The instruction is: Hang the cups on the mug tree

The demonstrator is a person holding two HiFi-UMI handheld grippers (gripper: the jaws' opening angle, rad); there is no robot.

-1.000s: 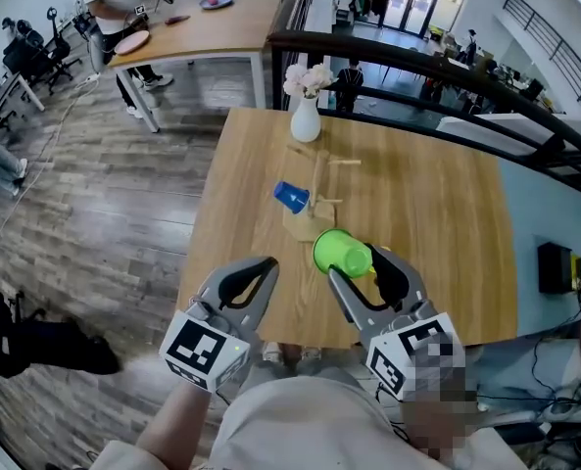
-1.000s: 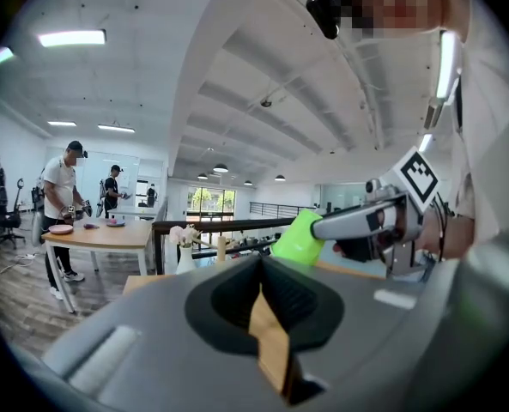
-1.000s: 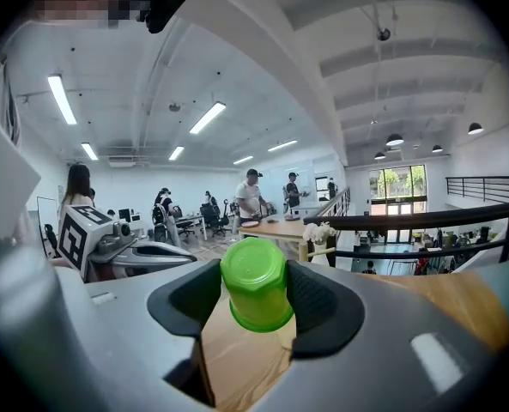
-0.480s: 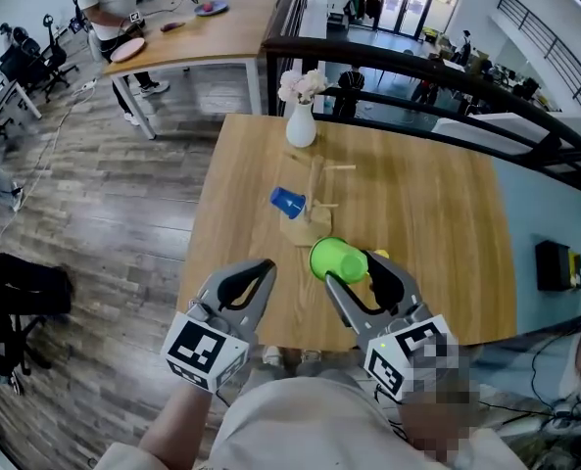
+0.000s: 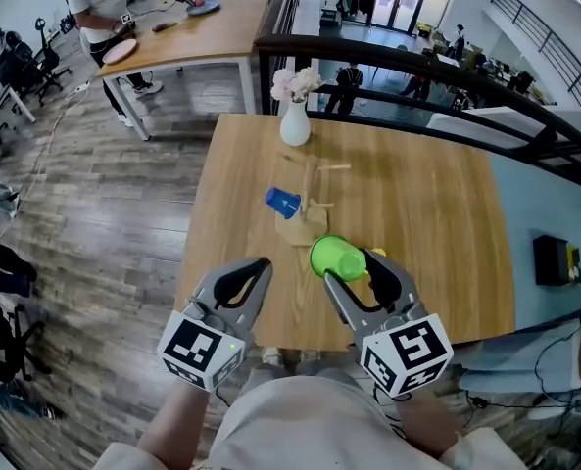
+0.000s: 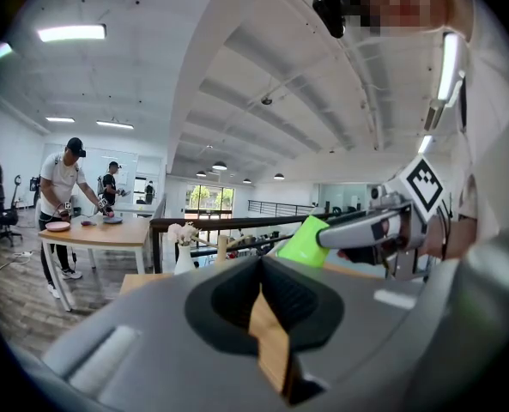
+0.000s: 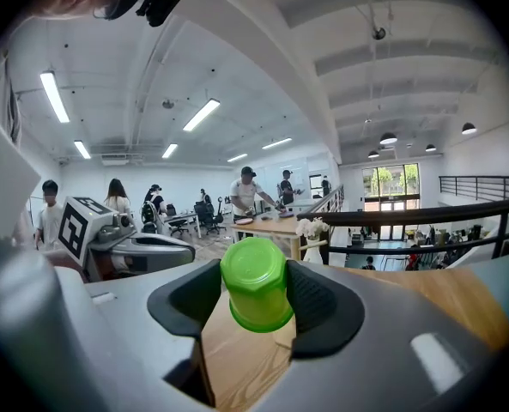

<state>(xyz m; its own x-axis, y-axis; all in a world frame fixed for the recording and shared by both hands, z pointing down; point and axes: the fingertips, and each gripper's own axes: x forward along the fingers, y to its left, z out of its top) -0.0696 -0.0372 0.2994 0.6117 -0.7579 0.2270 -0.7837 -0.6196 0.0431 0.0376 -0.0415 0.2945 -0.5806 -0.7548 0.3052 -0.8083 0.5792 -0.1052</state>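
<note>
R gripper [image 5: 356, 267] is clamped on a bright green plastic cup [image 5: 337, 257], pads on both sides of its body, w/ wood tabletop showing below in the right gripper view. The cup's long axis runs roughly along the jaws: the closed, narrower base faces back toward the gripper cam [image 7: 256, 283] and the wider mouth points forward, out past the jaw tips. In the head view that mouth aims at approx. 10 o'clock. The cup is held in the air at approx. 5 o'clock of the pale wooden mug tree [image 5: 313, 196], just beside its base, over the light wood table [image 5: 427, 213]. A small blue plastic cup [image 5: 282, 202] is at the tree post's 9 o'clock, tilted; can't tell if it's on a peg. A white vase w/ pale flowers [image 5: 294, 123] stands at the tree's 12 o'clock, near the far table edge. L gripper [image 5: 258, 267] is closed w/ nothing btwn the jaws [image 6: 261, 288], at the tree's 7 o'clock over the near table edge. Each gripper's cube carries black-and-white square marker patterns; no readable words on the cups.
</note>
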